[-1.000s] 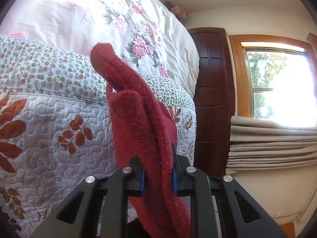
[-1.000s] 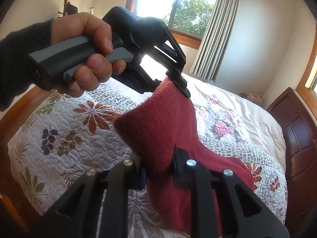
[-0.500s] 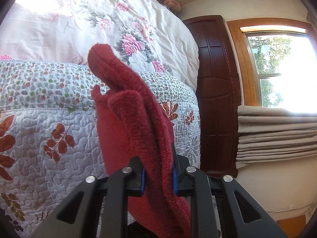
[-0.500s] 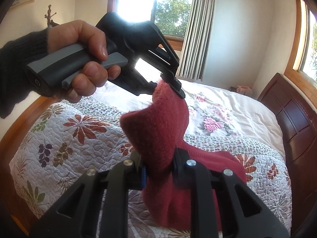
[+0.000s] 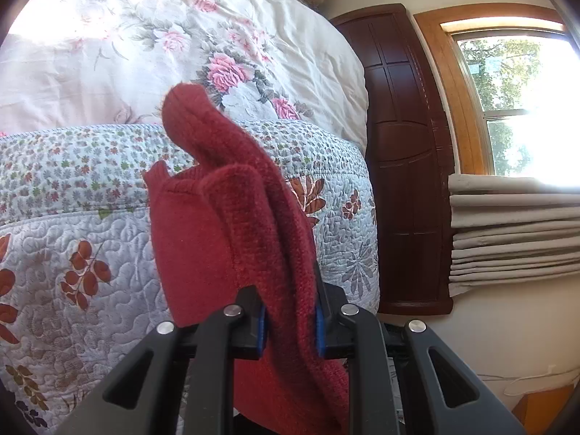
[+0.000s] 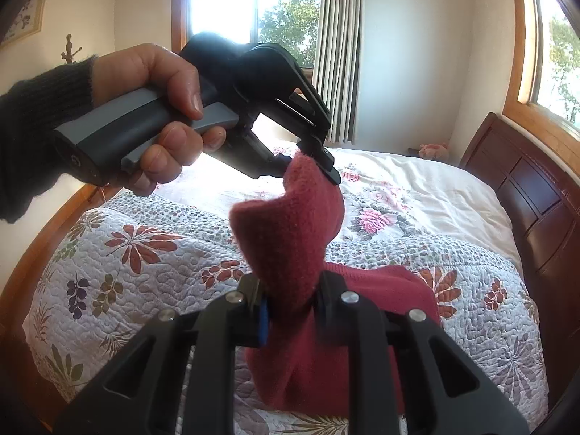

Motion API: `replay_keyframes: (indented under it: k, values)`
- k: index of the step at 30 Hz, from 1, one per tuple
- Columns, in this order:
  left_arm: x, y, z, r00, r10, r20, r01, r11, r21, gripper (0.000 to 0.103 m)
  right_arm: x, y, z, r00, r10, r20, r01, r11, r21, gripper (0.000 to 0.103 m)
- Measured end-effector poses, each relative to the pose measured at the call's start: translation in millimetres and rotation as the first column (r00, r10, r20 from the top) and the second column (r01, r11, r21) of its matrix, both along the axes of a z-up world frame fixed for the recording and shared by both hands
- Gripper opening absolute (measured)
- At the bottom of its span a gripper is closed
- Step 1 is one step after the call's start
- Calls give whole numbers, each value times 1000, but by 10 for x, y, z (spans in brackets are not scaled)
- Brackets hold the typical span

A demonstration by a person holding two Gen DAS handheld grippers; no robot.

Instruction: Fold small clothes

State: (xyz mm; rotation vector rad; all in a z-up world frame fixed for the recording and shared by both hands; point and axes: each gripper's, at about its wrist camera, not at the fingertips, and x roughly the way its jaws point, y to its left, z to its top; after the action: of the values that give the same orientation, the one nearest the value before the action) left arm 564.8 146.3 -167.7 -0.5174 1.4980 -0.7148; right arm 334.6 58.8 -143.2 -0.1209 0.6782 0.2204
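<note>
**Holding red knit garment above the bed, both tools clamped**

Surroundings: the bed (image 6: 119,264) carries a quilted floral bedspread in the near half and a pale rose-print duvet (image 6: 417,185) toward the far end. A dark wooden headboard (image 6: 536,195) bounds the bed on the right side of the right wrist view; a wooden bed rail (image 6: 32,253) curves along the left side. Bedspread to the left of the garment is bare, with open surface there. In the left wrist view the mattress edge ends just beside the same dark panel (image 5: 406,152), with a wood-framed window (image 5: 507,83) and pleated curtains (image 5: 507,232) past it.

Garment: red knit garment (image 6: 290,239), soft fuzzy weave, bunched and doubled over on itself. A ribbed edge (image 5: 181,105) sticks up at its far tip in the left wrist view. The lower bulk (image 6: 380,290) droops toward the quilt; whether it touches the quilt cannot be told.

Relation to tools: left tool (image 5: 289,326) is closed tight on a thick fold, fabric filling the gap between the blue pads. Right tool (image 6: 291,315) is likewise clamped on the cloth, nearer the lower bulk. In the right wrist view the left tool (image 6: 319,159) pinches the upper tip, held by a hand (image 6: 156,108) in a dark sleeve (image 6: 32,119). The cloth spans between the two grips, sagging in a curve.
</note>
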Motion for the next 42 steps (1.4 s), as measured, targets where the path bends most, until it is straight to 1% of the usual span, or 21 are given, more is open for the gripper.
replay_keyframes:
  k: [14,24,27,34,39,42]
  values:
    - [-14,-640,-63,998,-70,-3,70,996,50,19,-65,-477,-92,997,-77,-16,77,996,40,17]
    - [17,-1026,-248,994,-110,-22,111,989,95,19,-48,-790,-236,992,-123,-42,126,989,84,17]
    - [37,-1141,-328,992,-119,-27,122,985,120,19,-35,-888,-288,989,-135,-56,140,985,102,17]
    - [49,-1488,-559,985,-165,-39,170,968,184,19,-11,-1196,-487,979,-169,-117,189,964,188,17]
    - [28,-1760,-784,979,-194,-62,203,951,233,19,-9,-1455,-711,963,-194,-187,237,939,248,17]
    - [8,-1896,-906,976,-204,-73,217,942,256,19,-14,-1619,-864,951,-200,-237,266,918,294,17]
